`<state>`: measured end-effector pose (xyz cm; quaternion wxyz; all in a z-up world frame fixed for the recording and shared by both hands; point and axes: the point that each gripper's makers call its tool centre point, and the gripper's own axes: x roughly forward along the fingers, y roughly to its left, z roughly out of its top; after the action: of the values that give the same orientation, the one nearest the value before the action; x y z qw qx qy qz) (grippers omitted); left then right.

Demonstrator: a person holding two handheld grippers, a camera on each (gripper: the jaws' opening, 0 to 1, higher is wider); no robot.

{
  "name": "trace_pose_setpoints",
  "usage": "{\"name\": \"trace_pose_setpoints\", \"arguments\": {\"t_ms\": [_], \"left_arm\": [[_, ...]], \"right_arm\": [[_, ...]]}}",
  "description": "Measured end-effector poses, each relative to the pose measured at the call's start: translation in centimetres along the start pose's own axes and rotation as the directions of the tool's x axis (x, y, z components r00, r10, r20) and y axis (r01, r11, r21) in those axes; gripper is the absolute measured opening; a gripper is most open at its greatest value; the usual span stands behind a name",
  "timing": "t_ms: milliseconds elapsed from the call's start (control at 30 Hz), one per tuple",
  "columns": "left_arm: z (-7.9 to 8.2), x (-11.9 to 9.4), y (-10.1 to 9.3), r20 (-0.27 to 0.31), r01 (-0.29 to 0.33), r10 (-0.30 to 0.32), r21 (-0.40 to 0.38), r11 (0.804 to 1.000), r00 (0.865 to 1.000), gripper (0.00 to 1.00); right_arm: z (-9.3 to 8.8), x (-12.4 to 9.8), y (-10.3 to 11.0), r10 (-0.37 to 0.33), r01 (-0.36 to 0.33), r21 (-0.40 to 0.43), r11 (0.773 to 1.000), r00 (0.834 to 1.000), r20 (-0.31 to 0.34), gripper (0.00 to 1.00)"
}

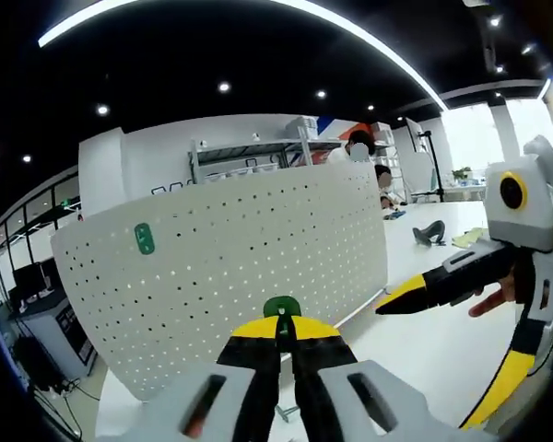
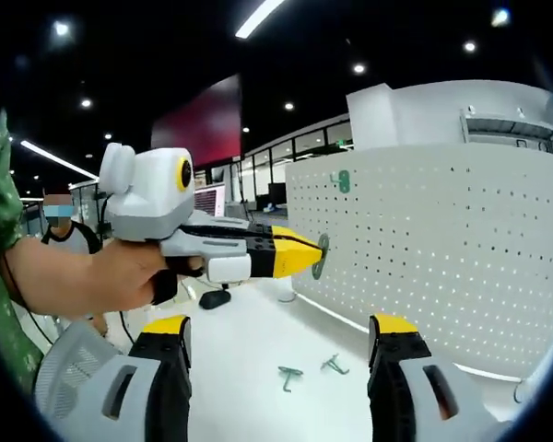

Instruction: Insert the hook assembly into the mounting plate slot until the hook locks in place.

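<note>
The white perforated mounting plate [image 1: 221, 267] stands upright on the table and curves across the left gripper view. It fills the right side of the right gripper view [image 2: 461, 249]. My left gripper [image 1: 284, 330] is shut on a green hook assembly [image 1: 281, 307], holding it close in front of the plate. In the right gripper view the left gripper [image 2: 304, 253] brings that hook [image 2: 321, 255] to the plate's near edge; whether it touches I cannot tell. Another green hook [image 1: 144, 238] [image 2: 343, 181] hangs high on the plate. My right gripper [image 2: 281, 327] is open and holds nothing, and its fingers [image 1: 442, 281] enter from the right.
Two loose green hooks [image 2: 288, 375] [image 2: 332, 365] lie on the white table [image 2: 249, 350] in front of the plate. A black object [image 1: 430, 232] sits farther back. A hand [image 2: 101, 276] holds the left gripper. Shelving [image 1: 249, 152] and people stand behind the plate.
</note>
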<state>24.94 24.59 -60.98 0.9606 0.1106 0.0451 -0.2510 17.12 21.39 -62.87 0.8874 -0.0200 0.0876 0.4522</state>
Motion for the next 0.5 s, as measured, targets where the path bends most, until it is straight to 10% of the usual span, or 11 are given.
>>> {"name": "trace_pose_setpoints", "arguments": {"t_ms": [500], "left_arm": [[-2.6, 2.7, 1.8, -0.033, -0.066, 0.064, -0.058, 0.996, 0.997, 0.03]], "right_arm": [[0.7, -2.4, 0.3, -0.022, 0.022, 0.004, 1.0, 1.0, 0.005, 0.8]]}}
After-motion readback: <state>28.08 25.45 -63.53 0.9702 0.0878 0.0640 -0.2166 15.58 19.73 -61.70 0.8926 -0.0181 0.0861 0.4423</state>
